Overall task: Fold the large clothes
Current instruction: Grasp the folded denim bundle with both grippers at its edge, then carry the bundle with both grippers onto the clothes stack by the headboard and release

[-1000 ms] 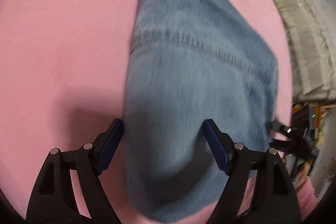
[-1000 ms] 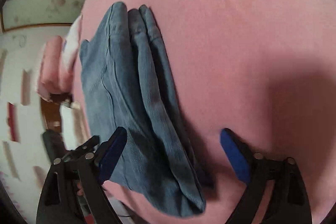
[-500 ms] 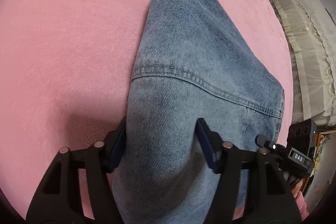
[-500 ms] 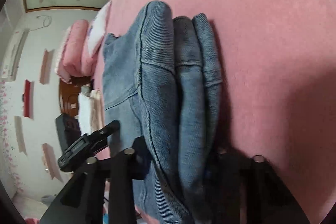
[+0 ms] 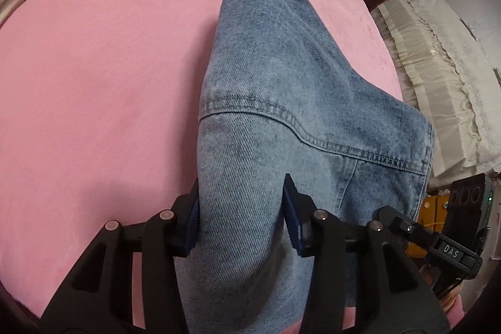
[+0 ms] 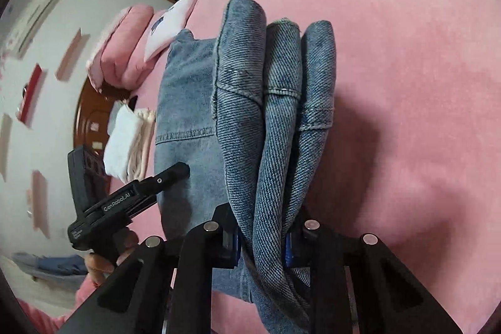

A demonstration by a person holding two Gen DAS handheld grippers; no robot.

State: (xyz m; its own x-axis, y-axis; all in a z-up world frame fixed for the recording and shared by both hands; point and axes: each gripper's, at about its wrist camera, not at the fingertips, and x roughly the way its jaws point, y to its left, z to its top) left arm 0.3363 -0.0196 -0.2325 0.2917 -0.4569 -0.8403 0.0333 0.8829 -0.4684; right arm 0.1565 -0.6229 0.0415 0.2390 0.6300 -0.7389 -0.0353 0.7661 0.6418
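Note:
A folded pair of blue jeans [image 5: 281, 102] hangs above the pink bed cover [image 5: 103, 68], held at both ends. My left gripper [image 5: 241, 208] has its blue pads pressed against a thick fold of the denim, and its jaws are still closing. In the right wrist view the jeans [image 6: 272, 115] show as three stacked folds. My right gripper [image 6: 263, 240] pinches those folds between its pads, its jaws also still closing. The other gripper [image 6: 125, 202] appears at the left of that view, held in a person's hand.
The pink bed cover [image 6: 407, 83] fills most of both views. Pink pillows [image 6: 125, 52] and a white pillow lie at the far end. A stack of folded white cloth [image 6: 125, 143] sits near the bed's edge. A cream bedspread [image 5: 438, 77] and a dark wooden door are off the bed's side.
Both grippers went from open around the jeans to closed on them. Both then rose, lifting the denim off the bed. The right gripper also rolled.

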